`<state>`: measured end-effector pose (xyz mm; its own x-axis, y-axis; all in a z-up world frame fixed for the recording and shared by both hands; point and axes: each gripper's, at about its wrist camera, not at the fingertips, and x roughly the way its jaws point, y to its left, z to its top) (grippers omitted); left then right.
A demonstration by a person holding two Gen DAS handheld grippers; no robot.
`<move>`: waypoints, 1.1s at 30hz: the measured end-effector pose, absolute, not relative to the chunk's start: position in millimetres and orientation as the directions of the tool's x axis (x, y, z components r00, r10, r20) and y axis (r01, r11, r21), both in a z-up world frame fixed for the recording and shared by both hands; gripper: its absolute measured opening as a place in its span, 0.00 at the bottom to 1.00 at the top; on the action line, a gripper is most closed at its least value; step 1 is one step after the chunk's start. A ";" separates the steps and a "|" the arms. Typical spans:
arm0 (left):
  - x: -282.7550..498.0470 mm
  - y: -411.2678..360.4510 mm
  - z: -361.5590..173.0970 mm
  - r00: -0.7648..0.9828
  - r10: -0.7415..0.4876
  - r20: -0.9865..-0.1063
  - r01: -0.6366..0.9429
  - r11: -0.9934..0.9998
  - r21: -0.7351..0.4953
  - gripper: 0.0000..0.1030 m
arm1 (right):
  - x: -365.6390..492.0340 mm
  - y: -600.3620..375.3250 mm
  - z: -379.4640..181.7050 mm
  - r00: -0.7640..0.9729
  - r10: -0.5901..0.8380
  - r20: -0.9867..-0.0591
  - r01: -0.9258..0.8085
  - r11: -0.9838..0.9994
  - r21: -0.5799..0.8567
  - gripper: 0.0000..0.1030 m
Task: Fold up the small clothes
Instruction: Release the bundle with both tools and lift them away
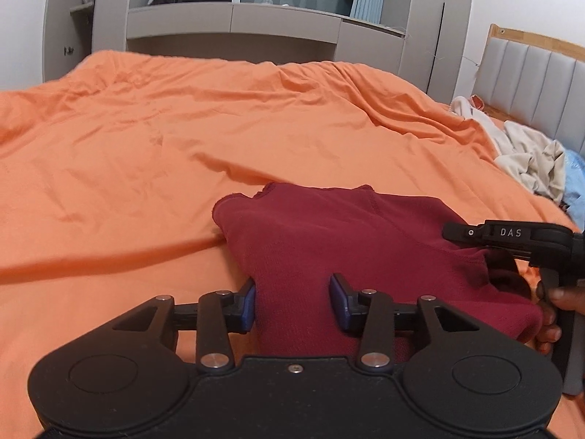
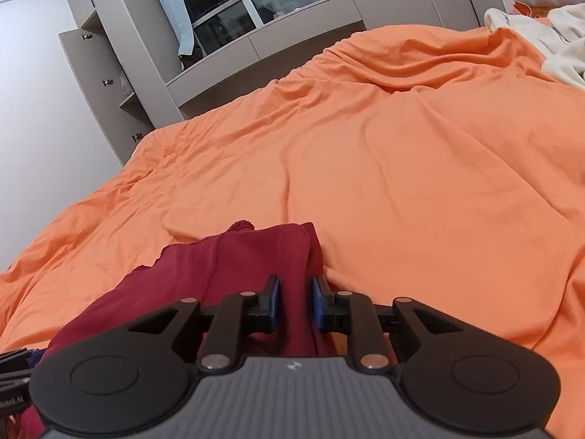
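A small dark red garment [image 1: 329,241] lies bunched on the orange bed cover [image 1: 146,139]. My left gripper [image 1: 292,303] has its blue pads wide apart with the near part of the garment lying between them, not pinched. My right gripper [image 2: 295,301] has its pads close together around a fold of the garment's [image 2: 234,256] right edge, with red cloth filling the gap. The right gripper's body [image 1: 512,237] shows at the right of the left wrist view, over the garment's right side.
A pile of cream and light blue clothes [image 1: 530,153] lies at the far right by the grey padded headboard [image 1: 530,73]. Grey cabinets and a window [image 1: 256,0] stand beyond the bed. The orange cover [image 2: 402,146] stretches wrinkled ahead.
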<state>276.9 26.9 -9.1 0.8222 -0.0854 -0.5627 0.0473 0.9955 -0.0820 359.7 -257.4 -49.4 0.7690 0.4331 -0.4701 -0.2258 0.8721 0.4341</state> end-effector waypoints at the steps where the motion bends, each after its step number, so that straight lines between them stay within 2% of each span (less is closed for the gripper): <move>1: 275.9 23.2 -9.8 0.826 -0.071 -0.558 0.047 0.997 -0.058 0.45 | 359.8 -257.6 -50.2 0.769 0.432 -0.471 -0.222 0.872 0.436 0.23; 5: 271.8 11.0 -11.7 0.842 -0.024 -0.539 0.048 0.998 0.030 0.46 | 357.9 -258.0 -51.7 0.768 0.429 -0.475 -0.212 0.871 0.443 0.27; 8: 270.0 8.6 -12.0 0.846 -0.011 -0.533 0.044 0.998 0.049 0.48 | 357.9 -259.2 -52.4 0.768 0.429 -0.476 -0.207 0.869 0.449 0.33; 13: 270.8 12.8 -11.4 0.845 0.009 -0.535 0.016 0.999 0.042 0.60 | 355.3 -263.4 -48.5 0.780 0.428 -0.456 -0.205 0.864 0.460 0.41; 21: 267.5 26.3 0.4 0.839 0.018 -0.543 -0.039 0.999 -0.026 0.88 | 328.0 -269.4 -23.2 0.830 0.408 -0.380 -0.240 0.877 0.417 0.85; 24: 259.1 27.0 10.5 0.855 0.004 -0.519 -0.034 0.998 -0.049 0.95 | 308.7 -268.3 -10.4 0.851 0.405 -0.335 -0.272 0.885 0.378 0.96; 27: 246.3 24.5 23.6 0.881 0.004 -0.473 -0.032 0.998 -0.051 0.99 | 287.2 -267.2 0.7 0.869 0.405 -0.284 -0.298 0.887 0.352 1.00; 33: 207.9 22.7 42.5 0.922 0.003 -0.387 -0.037 0.996 -0.080 0.99 | 238.9 -267.9 10.8 0.894 0.400 -0.203 -0.330 0.893 0.308 1.00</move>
